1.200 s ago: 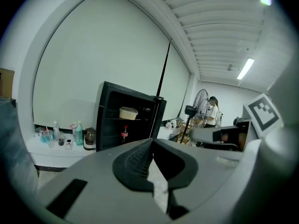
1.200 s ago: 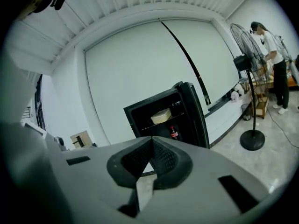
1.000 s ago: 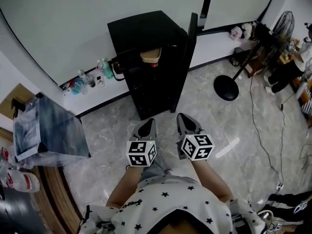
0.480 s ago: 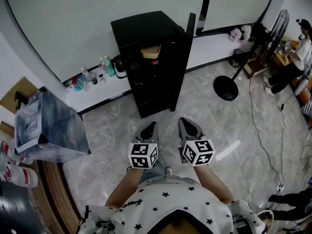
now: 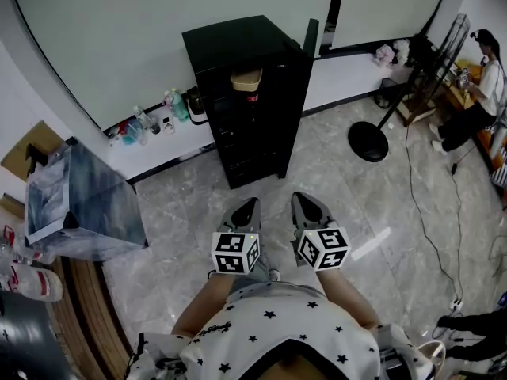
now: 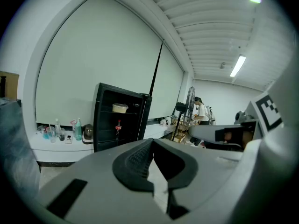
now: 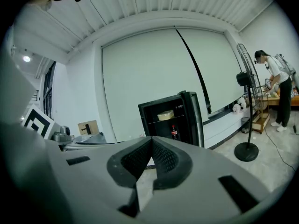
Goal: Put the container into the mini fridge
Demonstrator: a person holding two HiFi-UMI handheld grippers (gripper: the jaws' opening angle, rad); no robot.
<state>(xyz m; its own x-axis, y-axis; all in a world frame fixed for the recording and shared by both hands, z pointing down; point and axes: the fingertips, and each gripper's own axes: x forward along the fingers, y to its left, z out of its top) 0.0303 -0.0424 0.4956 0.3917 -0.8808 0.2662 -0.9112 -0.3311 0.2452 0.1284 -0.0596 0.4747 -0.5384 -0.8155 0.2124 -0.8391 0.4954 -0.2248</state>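
A black mini fridge (image 5: 245,101) stands against the far wall with its door (image 5: 299,93) swung open. On its top shelf sits a tan container (image 5: 246,79), with a red-capped bottle (image 5: 250,99) just below; both show again in the left gripper view, container (image 6: 120,108) and bottle (image 6: 118,126), and in the right gripper view, container (image 7: 165,115) and bottle (image 7: 174,132). My left gripper (image 5: 247,207) and right gripper (image 5: 304,202) hang side by side in front of my body, well short of the fridge. Both are shut and hold nothing.
A grey box (image 5: 79,208) rests on a wooden counter at the left. Several bottles (image 5: 146,121) line the low white ledge beside the fridge. A standing fan (image 5: 412,77) with a round black base (image 5: 368,142) is at the right, cables trail over the floor, and a person (image 5: 475,85) stands beyond it.
Both grippers have drifted slightly toward me and down in the head view, and the view has shifted a little. The jaws stay shut; the fridge and container have not moved.
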